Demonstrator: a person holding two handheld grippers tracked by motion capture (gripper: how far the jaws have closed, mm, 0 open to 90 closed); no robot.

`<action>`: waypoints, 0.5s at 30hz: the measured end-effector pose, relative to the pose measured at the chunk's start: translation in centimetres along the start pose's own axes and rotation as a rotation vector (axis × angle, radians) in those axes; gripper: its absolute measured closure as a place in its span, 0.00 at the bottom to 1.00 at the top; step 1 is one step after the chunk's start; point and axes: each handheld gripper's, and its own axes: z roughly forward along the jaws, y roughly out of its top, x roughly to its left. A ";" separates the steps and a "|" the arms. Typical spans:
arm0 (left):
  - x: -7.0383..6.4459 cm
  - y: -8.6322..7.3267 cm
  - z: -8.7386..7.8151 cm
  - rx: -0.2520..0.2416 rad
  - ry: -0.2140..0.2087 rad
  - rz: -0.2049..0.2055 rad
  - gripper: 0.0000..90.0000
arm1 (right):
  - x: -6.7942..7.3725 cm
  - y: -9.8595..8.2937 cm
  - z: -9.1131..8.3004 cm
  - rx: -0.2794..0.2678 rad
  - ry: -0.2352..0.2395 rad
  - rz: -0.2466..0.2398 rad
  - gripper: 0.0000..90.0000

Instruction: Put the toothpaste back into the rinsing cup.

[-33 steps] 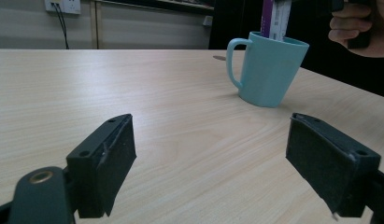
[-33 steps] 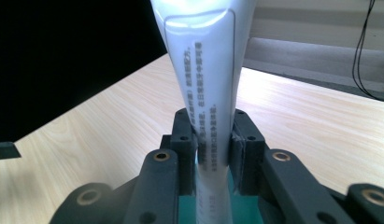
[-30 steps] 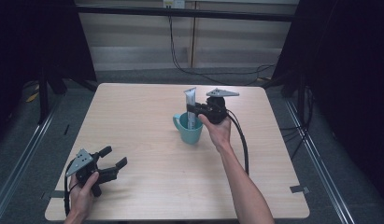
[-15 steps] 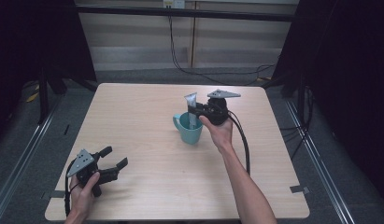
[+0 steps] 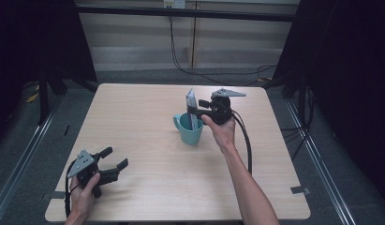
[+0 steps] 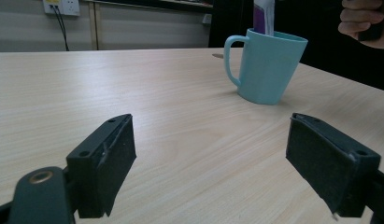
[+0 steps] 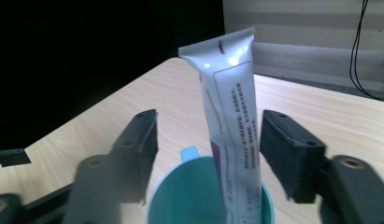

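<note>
A teal mug (image 5: pixel 188 130) stands near the middle of the table, handle to the left. A white and purple tube (image 5: pixel 192 107) stands in it and leans against the rim. My right gripper (image 5: pixel 201 112) is level with the tube at the mug's right, open. In the right gripper view the tube (image 7: pixel 231 121) rises from the mug (image 7: pixel 161 205) between the two jaws of that gripper (image 7: pixel 210 140), with a gap on each side. My left gripper (image 5: pixel 114 157) rests open at the table's front left, nothing in it. The left gripper view looks across the bare wood between the jaws of the left gripper (image 6: pixel 213 154) at the mug (image 6: pixel 269 70).
The wooden table (image 5: pixel 148 103) has a dark floor and metal rails around it. Cables (image 5: pixel 181 56) hang down the back wall. The hand (image 6: pixel 365 23) that holds the right gripper is above and to the right of the mug in the left gripper view.
The tube has settled slightly lower in the mug and now leans. The right gripper has drifted a little to the right. The left gripper has stayed put.
</note>
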 end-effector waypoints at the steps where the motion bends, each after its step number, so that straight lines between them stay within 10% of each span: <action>1: 0.0 0.0 0.0 0.001 -0.003 0.004 0.17 | 0.1 0.0 0.0 -0.004 -0.001 -0.002 0.35; 15: 0.1 0.0 0.0 0.001 0.007 -0.007 0.17 | 0.5 -0.5 -1.4 -0.017 -0.022 -0.013 0.16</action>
